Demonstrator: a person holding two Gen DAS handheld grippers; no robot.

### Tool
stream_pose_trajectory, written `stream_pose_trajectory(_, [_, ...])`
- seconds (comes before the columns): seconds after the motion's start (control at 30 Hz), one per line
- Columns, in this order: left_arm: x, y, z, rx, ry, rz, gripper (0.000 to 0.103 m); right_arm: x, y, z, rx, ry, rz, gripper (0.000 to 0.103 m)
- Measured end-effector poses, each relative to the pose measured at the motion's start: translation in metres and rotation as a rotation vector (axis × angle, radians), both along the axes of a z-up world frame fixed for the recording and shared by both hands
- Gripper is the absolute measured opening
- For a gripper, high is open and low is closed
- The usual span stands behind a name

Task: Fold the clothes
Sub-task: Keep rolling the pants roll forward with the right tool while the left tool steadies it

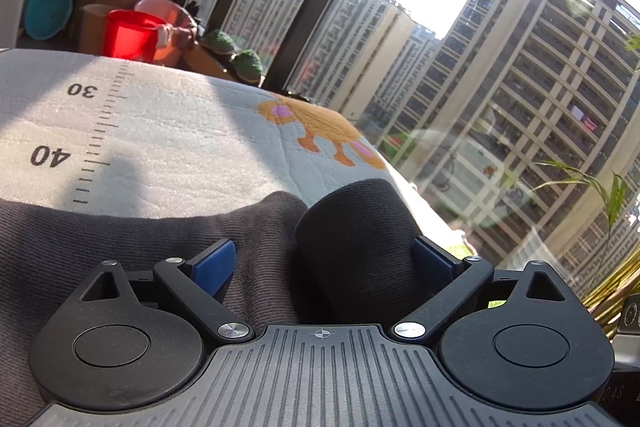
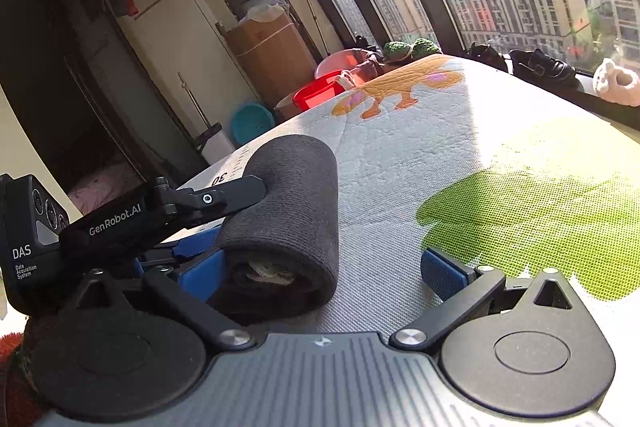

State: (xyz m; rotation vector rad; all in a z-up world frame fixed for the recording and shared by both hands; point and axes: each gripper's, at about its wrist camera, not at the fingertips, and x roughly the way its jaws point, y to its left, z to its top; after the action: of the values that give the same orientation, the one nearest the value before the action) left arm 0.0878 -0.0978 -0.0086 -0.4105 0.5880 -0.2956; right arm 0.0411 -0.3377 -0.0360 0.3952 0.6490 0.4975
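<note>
Both sets of jaws are spread wide, gripping nothing. The left gripper straddles the dark grey garment, rolled up on the printed mat; the right gripper sits at the roll's open end. Further back: a red bucket, a teal basin and a cardboard box, contents hidden.

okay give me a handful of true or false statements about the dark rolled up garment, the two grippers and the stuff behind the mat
1. The dark garment lies rolled up on the mat. True.
2. The right gripper is clamped shut on the roll. False: its jaws stand wide open.
3. The left gripper is open. True.
4. The bucket beyond the mat is blue. False: it is red.
5. Tall buildings show through the window. True.
</note>
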Motion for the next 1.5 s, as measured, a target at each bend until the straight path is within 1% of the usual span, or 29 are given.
stream_pose_trajectory(1.0, [0.003,0.001,-0.003,-0.018,0.007,-0.005,0.099,0.003,0.005,-0.004,0.027,-0.002,-0.007,0.103])
stream_pose_trajectory(1.5, [0.004,0.002,-0.004,-0.021,0.007,-0.007,0.099,-0.001,0.01,0.0,0.033,-0.001,-0.012,0.103])
